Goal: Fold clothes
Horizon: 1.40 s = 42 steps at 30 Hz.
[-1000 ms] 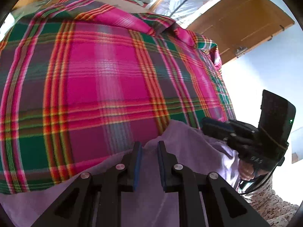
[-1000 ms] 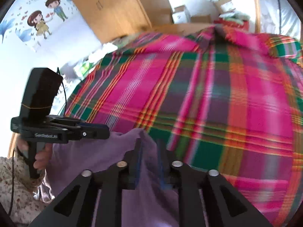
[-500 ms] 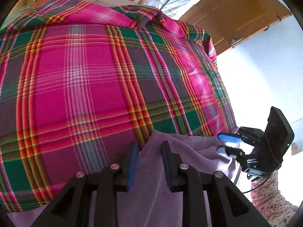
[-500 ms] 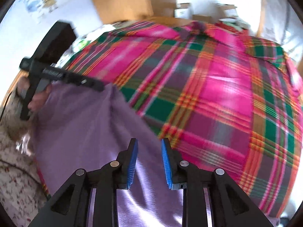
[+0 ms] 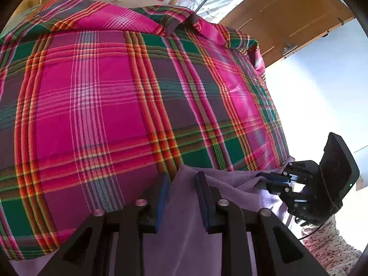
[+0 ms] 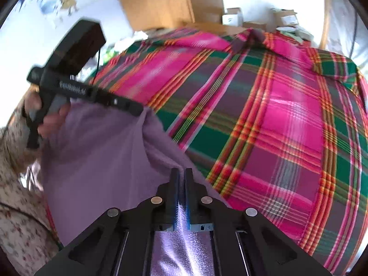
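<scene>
- Lilac cloth (image 6: pixel 96 161) lies at the near edge of the plaid blanket (image 5: pixel 103 103).
- Right gripper (image 6: pixel 181 174) pinches a cloth fold.
- Left gripper (image 5: pixel 181 179) straddles the cloth edge, fingers apart.

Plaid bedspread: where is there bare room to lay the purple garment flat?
The plaid bedspread lies bare from the purple garment at its near edge to the rumpled fold at the far end. It is crowded only at that near edge, around both grippers.
</scene>
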{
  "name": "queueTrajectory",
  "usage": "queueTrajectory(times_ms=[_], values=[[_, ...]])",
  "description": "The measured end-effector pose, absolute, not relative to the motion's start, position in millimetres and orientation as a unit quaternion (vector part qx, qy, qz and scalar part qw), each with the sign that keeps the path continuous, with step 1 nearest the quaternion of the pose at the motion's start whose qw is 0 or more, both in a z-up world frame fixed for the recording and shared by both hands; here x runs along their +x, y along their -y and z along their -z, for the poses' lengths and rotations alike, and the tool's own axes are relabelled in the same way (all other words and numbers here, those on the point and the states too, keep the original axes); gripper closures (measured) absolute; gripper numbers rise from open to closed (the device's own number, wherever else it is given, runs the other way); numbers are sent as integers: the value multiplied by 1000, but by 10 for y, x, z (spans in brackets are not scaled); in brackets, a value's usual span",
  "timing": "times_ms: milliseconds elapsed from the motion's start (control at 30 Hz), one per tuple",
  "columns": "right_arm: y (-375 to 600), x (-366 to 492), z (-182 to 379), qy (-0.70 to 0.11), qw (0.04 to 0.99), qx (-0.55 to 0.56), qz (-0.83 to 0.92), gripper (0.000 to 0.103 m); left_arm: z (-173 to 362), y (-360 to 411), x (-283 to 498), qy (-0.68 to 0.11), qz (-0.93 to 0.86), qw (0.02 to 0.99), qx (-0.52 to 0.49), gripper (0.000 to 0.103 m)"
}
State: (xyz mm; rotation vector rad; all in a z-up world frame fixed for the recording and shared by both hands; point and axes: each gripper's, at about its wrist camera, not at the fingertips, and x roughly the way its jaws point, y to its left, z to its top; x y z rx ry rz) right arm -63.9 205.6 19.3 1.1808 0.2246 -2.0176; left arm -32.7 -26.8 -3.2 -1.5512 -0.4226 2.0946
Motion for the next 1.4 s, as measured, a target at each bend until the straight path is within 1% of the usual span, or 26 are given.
queueTrajectory(times_ms=[33,67,200,300,433,500,533,567,600,667,833,1033,1133,1200,1300,1400], values=[[-2056,-655,-205,-82,379,463,797,99,22,262,-326,154,-772,249,-565,101],[-2055,-670,-217,-76,371,461,802,99,2,254,-323,151,-776,248,-559,103],[-2069,-733,-189,-65,354,465,809,99,-105,269,-321,146,-801,242,-527,103],[-2046,-767,-101,-60,346,474,807,99,-31,308,-375,159,-795,233,-537,103],[-2032,-784,-38,-59,338,480,807,98,86,273,-396,157,-786,223,-554,103],[-2045,-789,-31,-56,335,483,807,93,97,278,-399,168,-779,225,-560,102],[-2062,-788,-40,-53,333,485,807,86,67,290,-388,170,-781,224,-558,102],[-2095,-779,-63,-49,329,483,810,82,23,302,-371,172,-784,224,-553,102],[-2140,-763,-98,-44,324,478,815,79,-21,314,-355,173,-788,224,-547,101],[-2258,-727,-167,-31,310,468,827,79,-99,325,-320,174,-793,226,-538,100],[-2738,-579,-291,9,249,448,859,79,-208,268,-159,160,-797,243,-530,99],[-3350,-259,-255,50,156,447,879,79,-218,-71,7,129,-776,307,-535,99],[-3530,-145,-260,42,120,445,887,76,-130,-229,24,112,-762,316,-553,99],[-3653,-93,-262,30,86,444,892,75,-68,-302,31,107,-756,320,-561,99],[-3851,-37,-241,34,41,439,897,73,14,-349,22,105,-749,319,-570,99],[-4060,25,-207,30,-39,423,905,72,75,-339,19,110,-745,315,-577,99]])
